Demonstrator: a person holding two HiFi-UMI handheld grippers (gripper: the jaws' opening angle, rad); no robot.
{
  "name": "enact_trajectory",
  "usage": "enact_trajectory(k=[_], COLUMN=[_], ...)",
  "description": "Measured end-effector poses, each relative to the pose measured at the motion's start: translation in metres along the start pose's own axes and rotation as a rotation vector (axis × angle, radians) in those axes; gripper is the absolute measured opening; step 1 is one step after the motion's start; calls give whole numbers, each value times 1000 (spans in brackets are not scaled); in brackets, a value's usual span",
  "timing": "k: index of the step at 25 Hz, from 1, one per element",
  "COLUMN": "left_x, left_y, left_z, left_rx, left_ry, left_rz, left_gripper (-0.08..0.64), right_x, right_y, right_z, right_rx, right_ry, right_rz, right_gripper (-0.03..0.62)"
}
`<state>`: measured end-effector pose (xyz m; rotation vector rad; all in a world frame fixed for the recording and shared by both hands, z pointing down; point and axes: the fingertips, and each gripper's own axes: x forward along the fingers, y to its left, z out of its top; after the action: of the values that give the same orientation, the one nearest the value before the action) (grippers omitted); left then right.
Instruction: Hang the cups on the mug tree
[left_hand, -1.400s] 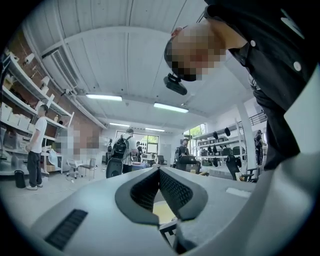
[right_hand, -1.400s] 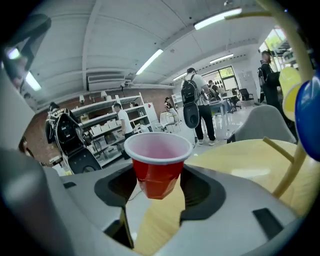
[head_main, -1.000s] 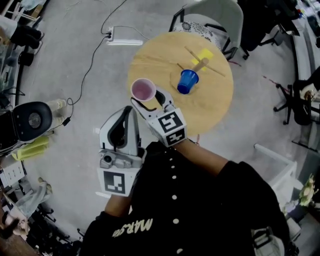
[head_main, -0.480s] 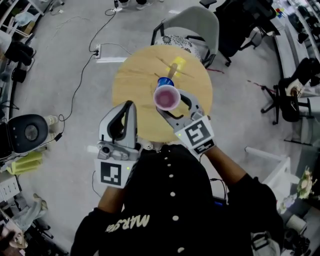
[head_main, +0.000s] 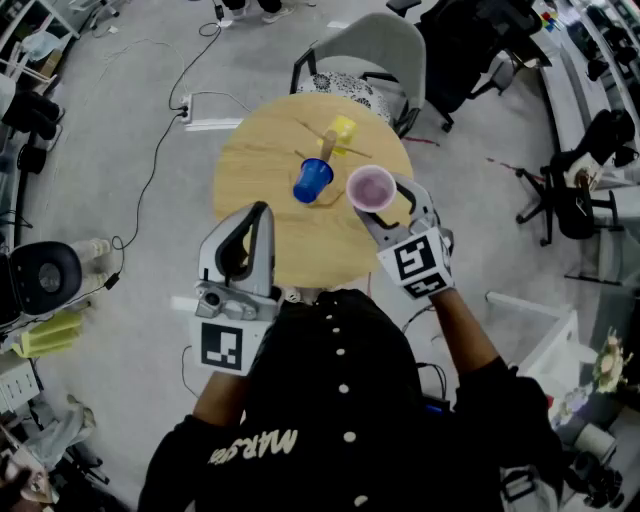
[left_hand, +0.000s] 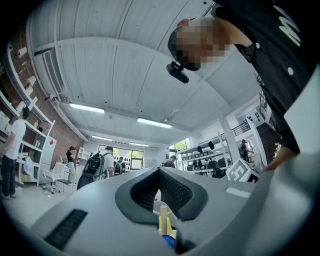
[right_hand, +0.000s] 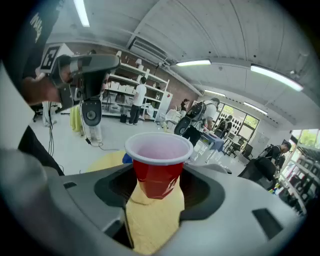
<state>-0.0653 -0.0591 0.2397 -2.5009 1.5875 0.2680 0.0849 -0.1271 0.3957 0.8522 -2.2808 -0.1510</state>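
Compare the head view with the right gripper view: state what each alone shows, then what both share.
Head view only: the mug tree standing on the table, and the grey chair behind it. Right gripper view only: the cup's red outer wall, ceiling lights, and people by shelves. Both: that cup clamped in the right tongs over the round wooden table.

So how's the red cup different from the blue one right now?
The red cup stands upright, mouth up, clamped in the right gripper over the table; the blue cup hangs tilted on the mug tree. The red cup is gripped; neither gripper touches the blue cup. Both look like similar plastic cups.
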Motion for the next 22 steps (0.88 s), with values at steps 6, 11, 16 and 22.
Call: enact_trajectory(k=[6,11,16,22], left_x=[0,4,0,2], left_y=[-1,-6,-6,-7], left_z=[-5,-6,-6,-9], left_rx=[-4,-14,-17,-22], left_ry=[12,6,8,10], left_rz=[-13,-31,-47,-52], left_gripper=[-6,-6,-6,-6], right_x=[11,17,18,14], right_y=[-34,-59,-61,-68], right_z=[-33,-34,-34,-47], right_rx=[-92,-227,-322,-324], right_ry=[130,205,238,275], right_rz=[-97,-174,-219,-240], right_gripper=[272,270,270,270])
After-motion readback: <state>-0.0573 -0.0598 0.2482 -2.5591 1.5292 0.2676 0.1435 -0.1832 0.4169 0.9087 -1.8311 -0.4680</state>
